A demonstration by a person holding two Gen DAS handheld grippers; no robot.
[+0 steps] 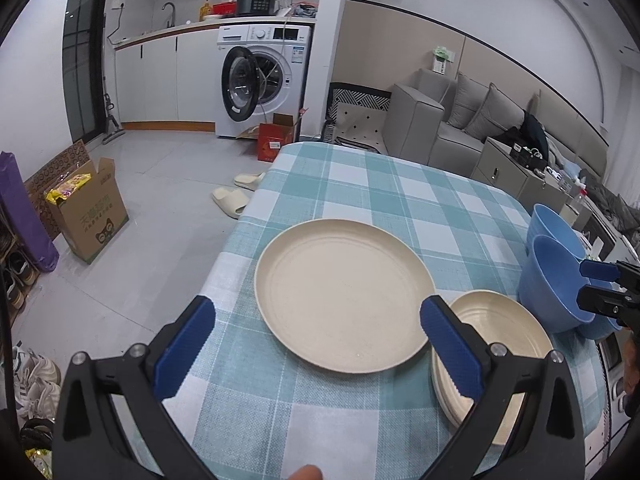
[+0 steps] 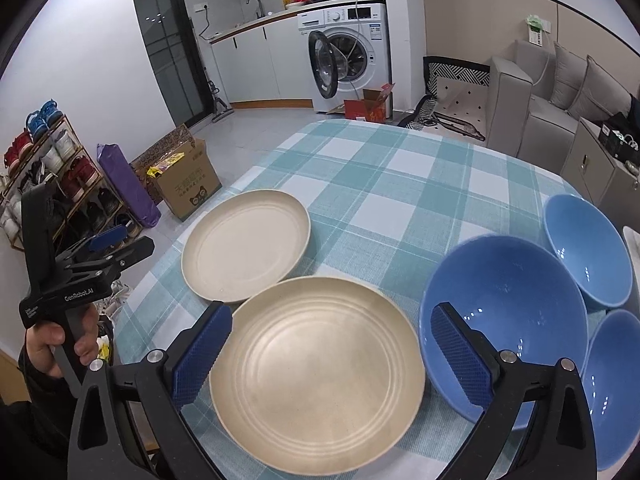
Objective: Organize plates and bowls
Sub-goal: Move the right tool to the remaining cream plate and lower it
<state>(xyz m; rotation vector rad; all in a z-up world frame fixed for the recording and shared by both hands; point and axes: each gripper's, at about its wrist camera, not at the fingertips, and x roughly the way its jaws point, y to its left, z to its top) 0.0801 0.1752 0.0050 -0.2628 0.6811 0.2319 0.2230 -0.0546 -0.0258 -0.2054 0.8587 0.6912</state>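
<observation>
Both the left gripper (image 1: 316, 344) and right gripper (image 2: 332, 352) hover with jaws released above cream plates (image 2: 316, 376) and blue bowls (image 2: 504, 304) on the checked table (image 2: 384, 184).

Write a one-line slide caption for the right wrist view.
Open right gripper above a cream plate on the checked table, second plate behind, three blue bowls alongside.

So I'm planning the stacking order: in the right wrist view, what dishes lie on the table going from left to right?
Far cream plate → near cream plate → large blue bowl. The two other blue bowls at the right edge overlap in position, so I leave them unordered.
</observation>
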